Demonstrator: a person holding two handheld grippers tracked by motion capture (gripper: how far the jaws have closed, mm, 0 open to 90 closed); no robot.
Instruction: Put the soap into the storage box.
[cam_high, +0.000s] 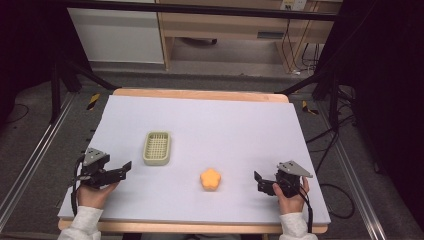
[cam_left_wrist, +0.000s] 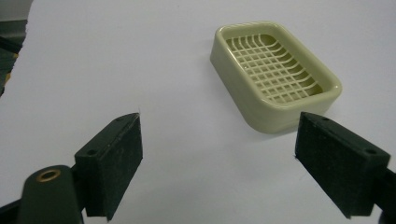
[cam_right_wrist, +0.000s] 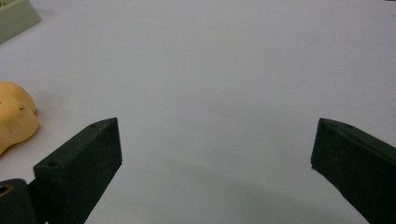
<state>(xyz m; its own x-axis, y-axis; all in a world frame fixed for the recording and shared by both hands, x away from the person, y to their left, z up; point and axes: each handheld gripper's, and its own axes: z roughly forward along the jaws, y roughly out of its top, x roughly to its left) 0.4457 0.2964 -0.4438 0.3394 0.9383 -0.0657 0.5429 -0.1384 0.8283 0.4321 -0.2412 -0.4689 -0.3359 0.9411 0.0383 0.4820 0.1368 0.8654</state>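
Pale green slotted soap dish (cam_high: 157, 148), lobed orange soap (cam_high: 210, 179) nearby

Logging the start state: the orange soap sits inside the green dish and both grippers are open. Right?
Not quite. The orange soap lies on the table apart from the green dish, which is empty, as the high view shows. Both the left gripper and the right gripper are open.

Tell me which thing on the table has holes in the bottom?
The pale green tray near the left gripper. Its floor is an open grid; the orange flower-shaped piece is solid.
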